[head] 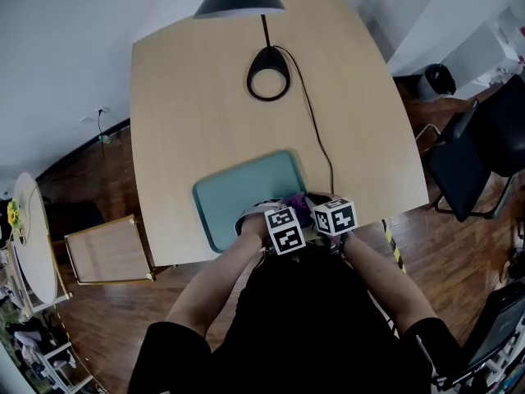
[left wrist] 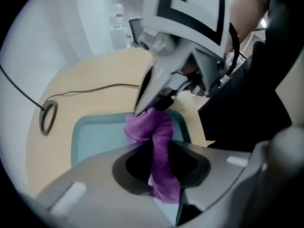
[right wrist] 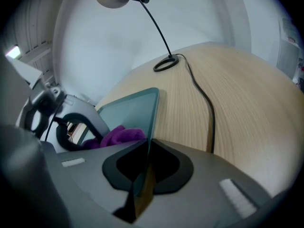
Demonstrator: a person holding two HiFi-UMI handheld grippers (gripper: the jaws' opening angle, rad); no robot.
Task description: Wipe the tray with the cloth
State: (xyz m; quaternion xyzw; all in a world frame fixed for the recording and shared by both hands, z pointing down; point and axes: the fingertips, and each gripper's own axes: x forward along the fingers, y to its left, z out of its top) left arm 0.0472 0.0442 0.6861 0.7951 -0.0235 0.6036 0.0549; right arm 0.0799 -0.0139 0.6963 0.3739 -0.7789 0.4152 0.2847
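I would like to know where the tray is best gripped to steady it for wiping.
Take the tray by its raised rim at the near right edge, coming from the near side of the table: it lies flat, so only the rim gives a lip to pinch. The right gripper is shut on it there, beside the cloth.

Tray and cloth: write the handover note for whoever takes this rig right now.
Left tool: shut on the bunched purple cloth.
Right tool: shut on the near right rim of the teal tray, steadying it.
Tray lies at the near edge of the table; cloth hangs over its near right corner.
Done: both grips set; no wiping can be confirmed.
Left: sweep the cloth across the tray.
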